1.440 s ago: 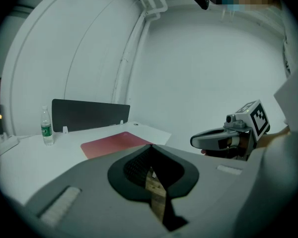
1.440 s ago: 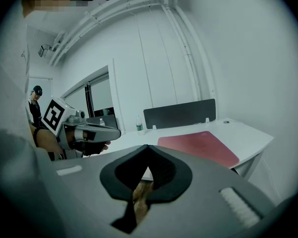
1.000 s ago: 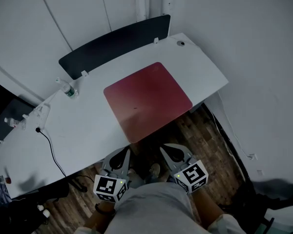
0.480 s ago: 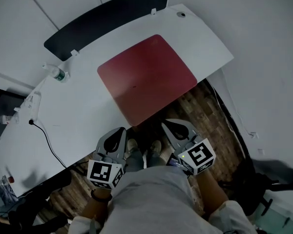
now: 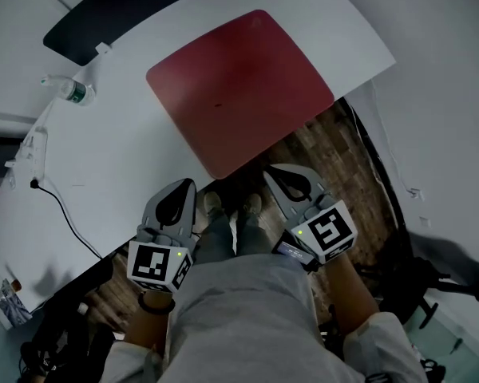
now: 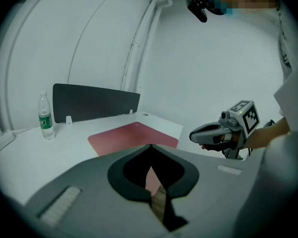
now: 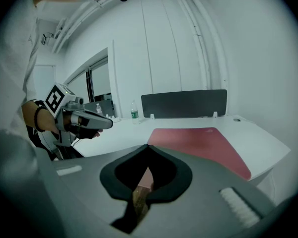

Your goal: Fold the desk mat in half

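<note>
The dark red desk mat (image 5: 239, 90) lies flat and unfolded on the white desk (image 5: 120, 166), with its near corner at the desk's front edge. My left gripper (image 5: 188, 186) and right gripper (image 5: 273, 172) are held side by side just short of that edge, over the floor. Both are shut with nothing between their jaws, and neither touches the mat. In the left gripper view the mat (image 6: 131, 135) lies ahead of the shut gripper (image 6: 150, 146), with the right gripper (image 6: 193, 135) alongside. The right gripper view shows the mat (image 7: 203, 143) beyond its own gripper (image 7: 149, 146).
A plastic bottle (image 5: 72, 90) stands at the desk's far left, by a dark divider panel (image 5: 88, 22) along the back edge. A black cable (image 5: 64, 214) trails over the left part of the desk. Wooden floor (image 5: 351, 174) and my legs lie below the grippers.
The desk and mat have slid upward in the head view as the view tipped down. Both grippers stay shut and have come a little nearer the desk's front edge.
</note>
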The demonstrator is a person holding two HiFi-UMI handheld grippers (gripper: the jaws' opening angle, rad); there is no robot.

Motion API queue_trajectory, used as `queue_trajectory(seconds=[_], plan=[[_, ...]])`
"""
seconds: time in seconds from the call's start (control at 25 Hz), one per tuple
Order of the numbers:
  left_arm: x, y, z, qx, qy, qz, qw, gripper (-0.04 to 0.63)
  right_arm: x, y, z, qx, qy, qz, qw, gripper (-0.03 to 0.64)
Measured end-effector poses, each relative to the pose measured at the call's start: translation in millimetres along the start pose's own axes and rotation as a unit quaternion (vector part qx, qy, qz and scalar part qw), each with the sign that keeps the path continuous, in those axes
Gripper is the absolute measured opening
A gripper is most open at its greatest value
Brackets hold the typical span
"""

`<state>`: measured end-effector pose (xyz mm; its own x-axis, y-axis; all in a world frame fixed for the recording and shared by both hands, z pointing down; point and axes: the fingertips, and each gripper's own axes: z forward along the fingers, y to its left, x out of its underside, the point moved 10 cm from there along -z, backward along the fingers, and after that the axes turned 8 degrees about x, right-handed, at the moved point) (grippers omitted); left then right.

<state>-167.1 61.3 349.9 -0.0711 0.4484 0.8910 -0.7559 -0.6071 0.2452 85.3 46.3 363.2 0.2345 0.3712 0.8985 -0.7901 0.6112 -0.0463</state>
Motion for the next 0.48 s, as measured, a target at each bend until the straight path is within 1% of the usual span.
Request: queue_trajectory(seconds=[0.12, 0.32, 0.48], plan=[[12.7, 7.7, 5.7, 0.002, 0.008, -0.005, 1.0, 0.017, 4.0, 1.1, 13.6, -0.003, 0.007, -0.005, 1.0, 0.007], [30.4, 18.7, 10.3, 0.006, 0.026, -0.018, 0.9995, 0.017, 22.1, 13.9, 38.7, -0.011, 0.033, -0.042, 0.999, 0.008], [41.8, 26.1, 10.6, -0.001, 0.034, -0.036, 0.9988, 0.018, 39.2, 25.3, 56.8, -0.03, 0.063, -0.072, 0.995, 0.01]])
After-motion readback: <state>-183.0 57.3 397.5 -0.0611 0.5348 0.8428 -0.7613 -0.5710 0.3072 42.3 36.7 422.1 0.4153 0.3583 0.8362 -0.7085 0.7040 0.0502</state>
